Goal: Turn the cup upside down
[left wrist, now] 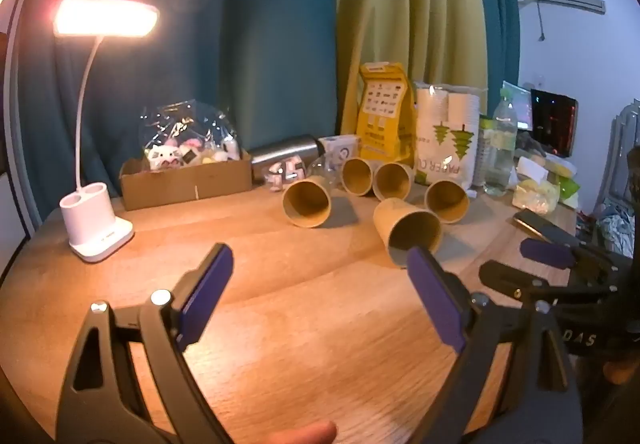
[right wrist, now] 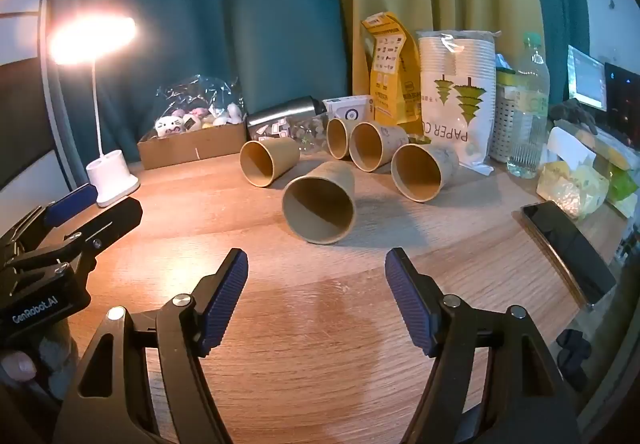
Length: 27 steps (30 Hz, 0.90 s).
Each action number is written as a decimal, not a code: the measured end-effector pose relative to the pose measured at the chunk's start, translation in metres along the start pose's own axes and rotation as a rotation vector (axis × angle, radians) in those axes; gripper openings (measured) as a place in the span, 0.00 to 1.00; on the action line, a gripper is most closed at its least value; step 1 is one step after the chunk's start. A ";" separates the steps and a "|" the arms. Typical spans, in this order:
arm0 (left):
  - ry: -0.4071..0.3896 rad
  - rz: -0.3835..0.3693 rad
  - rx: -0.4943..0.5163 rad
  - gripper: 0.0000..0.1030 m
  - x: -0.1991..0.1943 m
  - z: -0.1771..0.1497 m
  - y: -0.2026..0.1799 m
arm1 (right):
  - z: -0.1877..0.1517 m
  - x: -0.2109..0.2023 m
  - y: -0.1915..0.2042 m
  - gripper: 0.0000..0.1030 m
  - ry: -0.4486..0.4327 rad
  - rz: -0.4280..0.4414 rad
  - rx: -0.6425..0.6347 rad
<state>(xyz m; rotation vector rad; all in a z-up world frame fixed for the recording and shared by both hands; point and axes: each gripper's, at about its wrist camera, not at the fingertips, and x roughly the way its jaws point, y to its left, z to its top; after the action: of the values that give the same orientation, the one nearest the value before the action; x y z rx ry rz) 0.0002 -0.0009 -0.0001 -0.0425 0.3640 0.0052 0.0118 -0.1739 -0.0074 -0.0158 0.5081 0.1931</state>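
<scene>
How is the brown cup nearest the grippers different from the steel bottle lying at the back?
The nearest cup is brown paper with its open mouth facing the camera; the steel bottle is shiny metal with a dark cap end. The cup lies alone on bare table; the bottle sits back among clutter beside the cardboard box. The cup is short and tapered, the bottle longer and straight. Both lie on their sides.

Tan paper cups [right wrist: 319, 204], blue ribbed claw pads [right wrist: 224, 296], teal and yellow-green curtains [right wrist: 248, 4].
</scene>
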 end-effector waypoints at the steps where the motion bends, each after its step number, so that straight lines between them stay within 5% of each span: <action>1: 0.000 -0.002 0.007 0.87 0.000 0.000 -0.001 | 0.000 0.000 -0.001 0.72 0.000 -0.002 -0.003; 27: 0.005 0.015 0.016 0.87 -0.001 -0.001 0.000 | -0.002 0.000 -0.004 0.72 -0.012 -0.009 -0.004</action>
<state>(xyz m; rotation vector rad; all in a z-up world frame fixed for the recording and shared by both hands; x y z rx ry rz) -0.0013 -0.0009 -0.0005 -0.0243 0.3697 0.0166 0.0113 -0.1785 -0.0091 -0.0209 0.4953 0.1852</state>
